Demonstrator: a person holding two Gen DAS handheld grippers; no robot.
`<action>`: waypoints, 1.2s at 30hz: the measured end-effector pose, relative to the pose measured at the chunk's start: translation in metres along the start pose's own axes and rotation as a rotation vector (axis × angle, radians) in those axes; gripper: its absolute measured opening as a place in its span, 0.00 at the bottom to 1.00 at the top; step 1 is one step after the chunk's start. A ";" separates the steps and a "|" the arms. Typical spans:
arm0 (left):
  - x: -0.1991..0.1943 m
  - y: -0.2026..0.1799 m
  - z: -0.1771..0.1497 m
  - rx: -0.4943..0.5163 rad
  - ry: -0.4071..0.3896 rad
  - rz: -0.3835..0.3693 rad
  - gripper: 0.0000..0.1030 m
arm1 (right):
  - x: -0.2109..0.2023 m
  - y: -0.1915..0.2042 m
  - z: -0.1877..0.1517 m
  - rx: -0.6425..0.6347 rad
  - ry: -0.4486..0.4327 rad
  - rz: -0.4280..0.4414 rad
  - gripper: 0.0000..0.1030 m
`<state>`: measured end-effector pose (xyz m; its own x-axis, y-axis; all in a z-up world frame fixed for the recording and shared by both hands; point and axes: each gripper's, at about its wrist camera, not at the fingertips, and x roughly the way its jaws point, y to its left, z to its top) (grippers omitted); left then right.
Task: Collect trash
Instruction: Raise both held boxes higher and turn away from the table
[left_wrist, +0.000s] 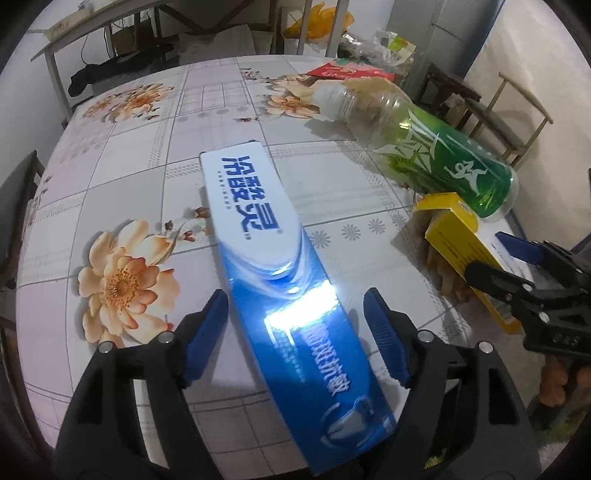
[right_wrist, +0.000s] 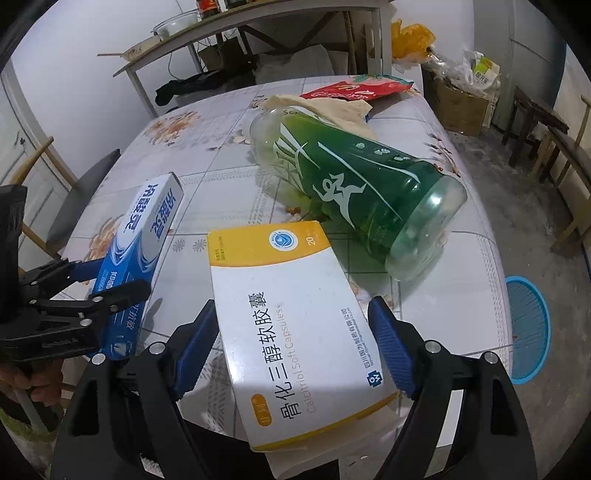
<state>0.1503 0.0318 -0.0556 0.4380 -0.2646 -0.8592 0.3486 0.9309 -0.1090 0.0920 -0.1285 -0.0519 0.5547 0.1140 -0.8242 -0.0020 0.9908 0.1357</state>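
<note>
The left claw (left_wrist: 295, 332) stands wide, its blue pads on either side of the toothpaste box (left_wrist: 280, 280) with a gap on the right and the left pad close beside the box edge; nothing is gripped. The box lies flat on the flowered table (left_wrist: 147, 155), running straight ahead from between the fingers.

The right claw (right_wrist: 295, 350) is also spread wide, straddling the yellow-and-white pill box (right_wrist: 291, 325) without pressing it. Just beyond that box lies a green bottle (right_wrist: 354, 192) on its side. A blue basket (right_wrist: 528, 328) sits on the floor to the right claw's right.
</note>
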 end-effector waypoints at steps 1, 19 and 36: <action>0.001 0.000 0.001 -0.002 -0.001 0.011 0.70 | 0.002 0.000 -0.001 -0.001 0.003 0.001 0.78; 0.012 0.002 0.014 -0.057 -0.032 0.121 0.51 | 0.014 0.009 -0.009 -0.055 0.025 -0.007 0.78; -0.003 0.002 0.010 -0.066 -0.080 0.147 0.42 | 0.006 0.006 -0.005 -0.033 0.004 0.002 0.73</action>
<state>0.1579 0.0321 -0.0485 0.5454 -0.1412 -0.8262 0.2222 0.9748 -0.0199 0.0907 -0.1211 -0.0588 0.5517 0.1166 -0.8259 -0.0312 0.9924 0.1193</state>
